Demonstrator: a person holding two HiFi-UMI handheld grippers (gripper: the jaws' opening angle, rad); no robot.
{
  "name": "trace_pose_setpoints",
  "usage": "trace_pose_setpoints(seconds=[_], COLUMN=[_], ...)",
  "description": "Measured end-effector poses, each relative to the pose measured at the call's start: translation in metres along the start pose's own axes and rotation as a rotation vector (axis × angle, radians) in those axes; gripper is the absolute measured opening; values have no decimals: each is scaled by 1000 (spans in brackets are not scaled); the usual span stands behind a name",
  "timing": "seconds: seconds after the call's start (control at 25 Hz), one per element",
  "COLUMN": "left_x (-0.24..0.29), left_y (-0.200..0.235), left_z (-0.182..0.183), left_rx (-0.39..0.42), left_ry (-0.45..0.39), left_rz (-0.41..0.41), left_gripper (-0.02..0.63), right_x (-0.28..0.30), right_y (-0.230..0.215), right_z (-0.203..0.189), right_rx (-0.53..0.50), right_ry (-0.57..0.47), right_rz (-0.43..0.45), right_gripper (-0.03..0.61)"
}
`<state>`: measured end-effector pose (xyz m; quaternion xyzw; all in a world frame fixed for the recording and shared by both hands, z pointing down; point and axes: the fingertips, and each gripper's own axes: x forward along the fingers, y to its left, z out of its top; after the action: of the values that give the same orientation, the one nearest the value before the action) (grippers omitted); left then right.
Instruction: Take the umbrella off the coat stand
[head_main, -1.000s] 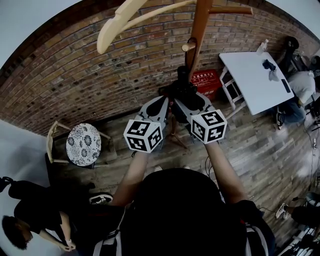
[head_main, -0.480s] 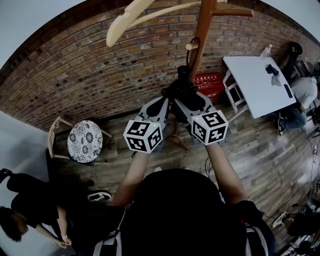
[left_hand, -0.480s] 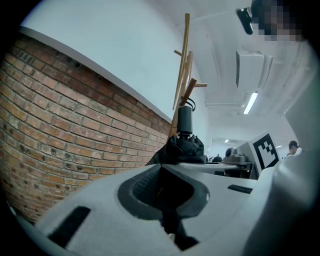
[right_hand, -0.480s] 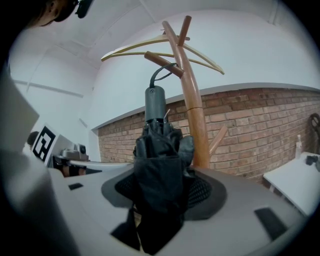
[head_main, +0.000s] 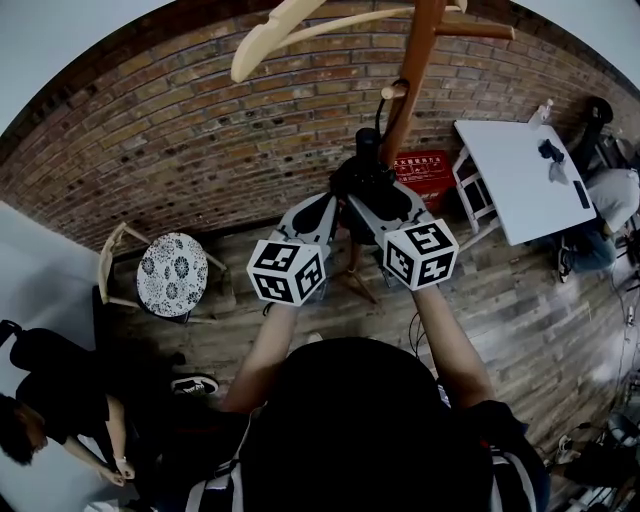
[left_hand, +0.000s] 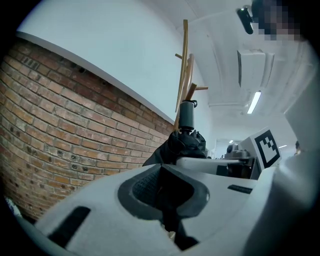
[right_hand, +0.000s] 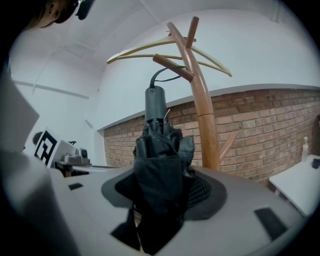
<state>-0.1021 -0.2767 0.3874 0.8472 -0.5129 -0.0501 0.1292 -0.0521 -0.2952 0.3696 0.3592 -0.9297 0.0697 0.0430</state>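
Coat stand (head_main: 420, 50) top cut off at edge; umbrella (right_hand: 160, 150) btm hidden by right gripper (right_hand: 162, 200).

left tongs (left_hand: 167, 187) are sitting with jaws nearly together; folded black umbrella (left_hand: 186, 142) is standing upright just beyond, coat stand (left_hand: 184, 65) rising behind it, brick wall (left_hand: 60, 125) running left.

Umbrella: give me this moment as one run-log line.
phase: lift-off not done | umbrella: folded, strap over coat stand peg | right gripper: fingers shut on umbrella | left gripper: grip unclear
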Motion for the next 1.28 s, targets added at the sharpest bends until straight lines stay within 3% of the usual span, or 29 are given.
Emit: trace_pose_setpoints(seconds=[1.28], left_x=[-32], left_y=[13], left_z=[8], left_rx=[4], left_ry=[-33], left_rz=[128], left_gripper=[18], right_x=[15], right_y=[34], right_z=[12], right_rx=[-22], right_ry=[-2], right_rz=[146], right_gripper=[248])
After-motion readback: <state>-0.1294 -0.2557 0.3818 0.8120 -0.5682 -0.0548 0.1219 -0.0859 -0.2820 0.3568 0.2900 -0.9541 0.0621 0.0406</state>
